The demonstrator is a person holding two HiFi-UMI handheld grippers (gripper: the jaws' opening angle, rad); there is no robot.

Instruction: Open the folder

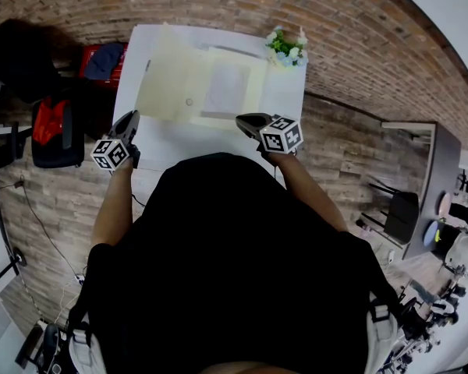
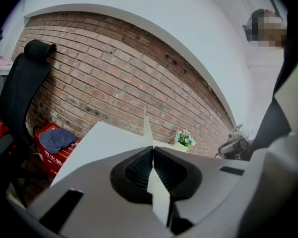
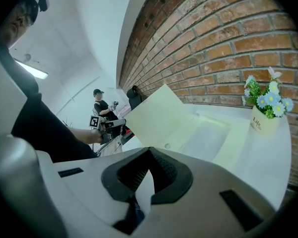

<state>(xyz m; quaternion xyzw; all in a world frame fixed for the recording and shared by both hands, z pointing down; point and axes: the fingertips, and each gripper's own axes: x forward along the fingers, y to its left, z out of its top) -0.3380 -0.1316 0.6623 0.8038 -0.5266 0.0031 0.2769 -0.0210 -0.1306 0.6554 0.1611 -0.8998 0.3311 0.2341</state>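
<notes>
Jaws of the left gripper (image 2: 151, 148) are pressed together on a thin cream sheet, seen edge-on between the ribbed black pads: the near left corner of the folder's cover (image 2: 147, 127). The right gripper (image 3: 149, 150) has its pad tips together as well. A pale wedge shows between the pads lower down, and I cannot tell what it is. From the head view its tip (image 1: 243, 120) sits at the near edge of the folder (image 1: 253, 92), right of the middle. Both grippers have smooth grey shells and carry a cube with square black-and-white markers.

The folder lies flat in the middle of a smooth white table (image 1: 164, 145). It is cream card with a paler rectangle inside. The cover (image 1: 168, 76) stands up off it, tilted over the folder's left half, with a small round stud (image 1: 189, 101) near its lower edge.

Farther right, at the table's far corner, stands a small cream pot (image 3: 264, 123) of white and blue flowers, its print beginning "Life". Behind is a rough red brick wall (image 2: 114, 78). Off the far left are a red crate (image 2: 64, 156) with white characters too small to read, a crumpled blue cloth (image 2: 54, 139) on it, and a black chair (image 2: 25, 88).
</notes>
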